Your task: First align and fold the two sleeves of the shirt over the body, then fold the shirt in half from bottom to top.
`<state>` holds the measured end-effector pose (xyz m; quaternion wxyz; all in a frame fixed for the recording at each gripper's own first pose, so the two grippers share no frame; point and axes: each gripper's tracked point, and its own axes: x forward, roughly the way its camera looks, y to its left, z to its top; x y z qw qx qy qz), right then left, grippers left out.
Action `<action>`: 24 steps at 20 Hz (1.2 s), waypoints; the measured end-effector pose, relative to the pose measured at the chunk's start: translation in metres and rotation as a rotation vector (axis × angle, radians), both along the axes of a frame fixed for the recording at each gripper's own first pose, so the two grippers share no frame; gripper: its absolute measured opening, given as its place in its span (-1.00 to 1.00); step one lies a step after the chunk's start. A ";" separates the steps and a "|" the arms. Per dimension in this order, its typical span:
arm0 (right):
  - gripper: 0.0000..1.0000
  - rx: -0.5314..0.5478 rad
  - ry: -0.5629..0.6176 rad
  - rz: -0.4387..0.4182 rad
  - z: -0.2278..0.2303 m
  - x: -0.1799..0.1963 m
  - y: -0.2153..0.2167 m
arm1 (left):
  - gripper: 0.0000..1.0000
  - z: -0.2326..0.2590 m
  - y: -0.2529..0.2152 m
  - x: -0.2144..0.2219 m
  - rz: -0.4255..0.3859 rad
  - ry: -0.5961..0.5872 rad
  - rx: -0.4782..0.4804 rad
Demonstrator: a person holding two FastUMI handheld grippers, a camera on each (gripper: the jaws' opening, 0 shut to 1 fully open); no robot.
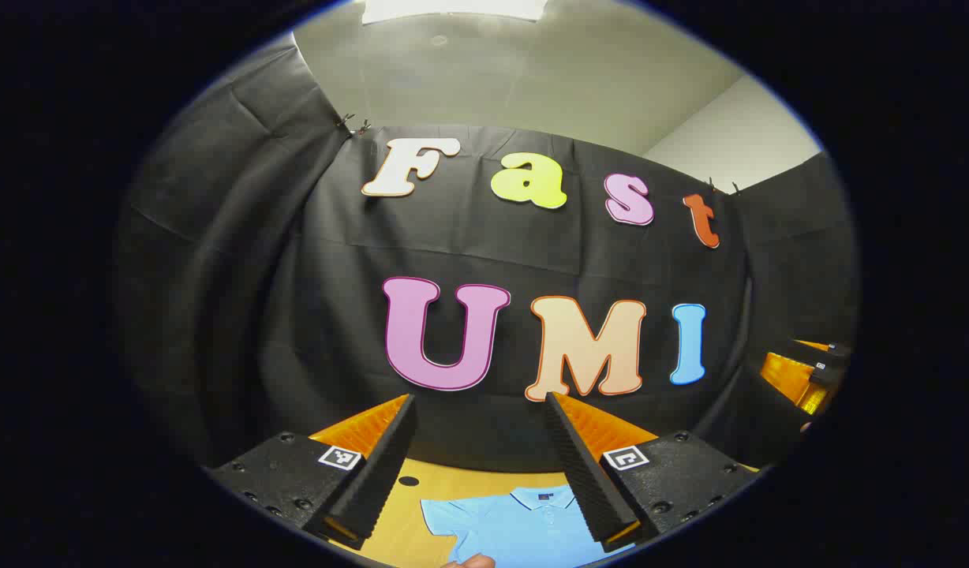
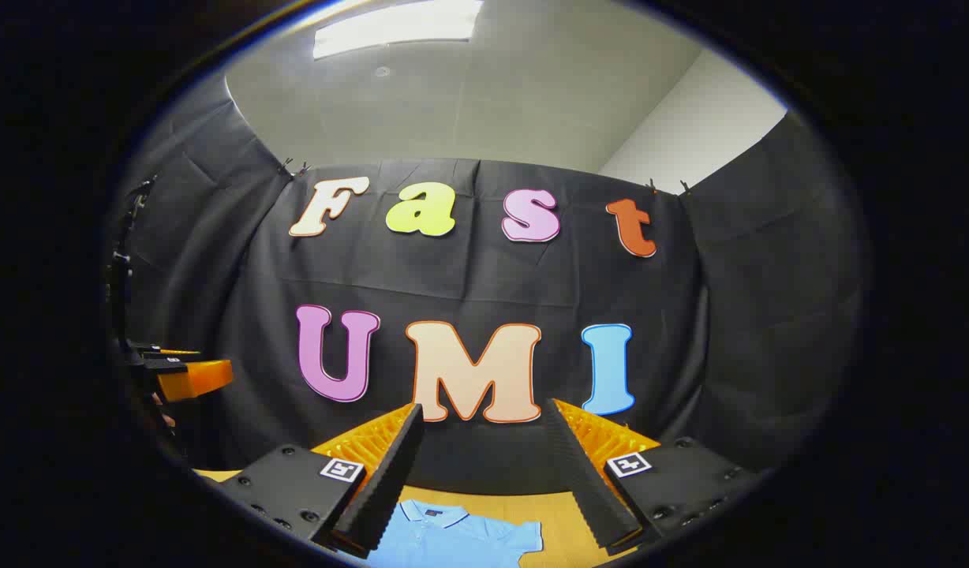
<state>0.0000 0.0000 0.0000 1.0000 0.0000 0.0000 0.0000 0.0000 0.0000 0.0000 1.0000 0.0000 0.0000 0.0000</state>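
Note:
A light blue polo shirt (image 1: 516, 525) lies flat on the wooden table (image 1: 445, 483), collar toward the wall, one short sleeve spread to the left. My left gripper (image 1: 482, 402) is held above it, open, nothing between its fingers. In the right gripper view the same shirt (image 2: 453, 536) shows its collar and its other sleeve. My right gripper (image 2: 484, 410) is open too, raised over the shirt and empty. The right gripper (image 1: 808, 371) shows at the far right of the left gripper view, and the left gripper (image 2: 181, 371) at the left edge of the right gripper view.
The black cloth wall (image 1: 453, 260) stands just behind the table's far edge. A small dark hole (image 1: 409, 480) sits in the tabletop left of the shirt's collar. Part of a hand (image 1: 469, 561) shows at the bottom edge.

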 end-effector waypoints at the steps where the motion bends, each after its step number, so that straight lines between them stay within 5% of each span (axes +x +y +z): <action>1: 0.92 -0.008 0.010 0.005 -0.005 -0.002 0.001 | 0.89 0.000 0.001 -0.001 0.004 0.000 0.001; 16: 0.96 -0.041 0.054 -0.012 -0.027 -0.002 -0.013 | 0.89 -0.010 -0.004 -0.007 0.035 0.028 0.007; 24: 0.96 -0.035 0.189 -0.021 -0.101 0.029 -0.056 | 0.86 -0.020 -0.008 -0.002 0.063 0.038 0.029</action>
